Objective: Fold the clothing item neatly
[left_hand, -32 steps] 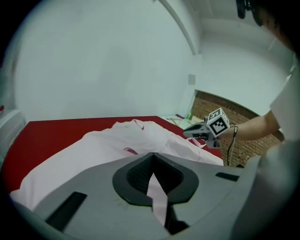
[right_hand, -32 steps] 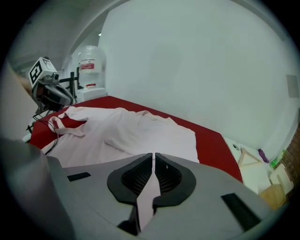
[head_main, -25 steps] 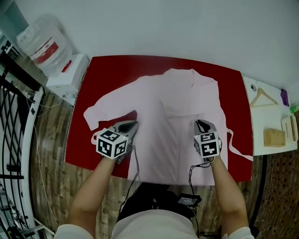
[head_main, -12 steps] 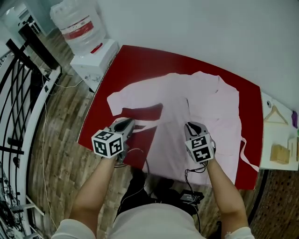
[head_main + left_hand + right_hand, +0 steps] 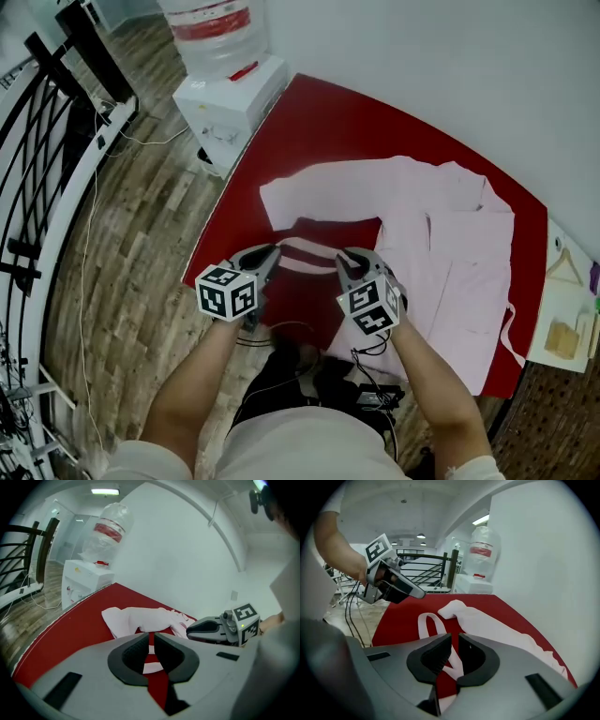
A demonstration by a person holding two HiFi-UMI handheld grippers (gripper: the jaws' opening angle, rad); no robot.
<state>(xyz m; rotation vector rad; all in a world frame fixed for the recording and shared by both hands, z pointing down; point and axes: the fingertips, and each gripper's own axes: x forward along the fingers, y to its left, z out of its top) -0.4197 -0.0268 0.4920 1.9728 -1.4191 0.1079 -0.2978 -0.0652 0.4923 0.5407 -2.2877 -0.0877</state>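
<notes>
The pink garment (image 5: 450, 272) is lying flat on the red counter (image 5: 319, 122), its body toward the counter's right edge and one sleeve reaching out toward the left edge. Its belt (image 5: 305, 251) is curving in a loop on bare counter near the near edge.

The left hand-held gripper (image 5: 272, 253) and the right hand-held gripper (image 5: 345, 260) are pointing forward and downward over the near edge, with their tips at opposite ends of the belt loop. Both forearms are extending from the lower frame, converging toward the loop. Each gripper is holding its jaws closed to a thin slit. A strip of belt is showing through each slit. Whether either strip is pinched or is merely lying behind the jaws cannot be determined.

The right gripper's marker cube is covering part of the garment's near left corner. A water dispenser (image 5: 230, 103) is standing beside the counter's left edge, its bottle cut off at the frame top.
</notes>
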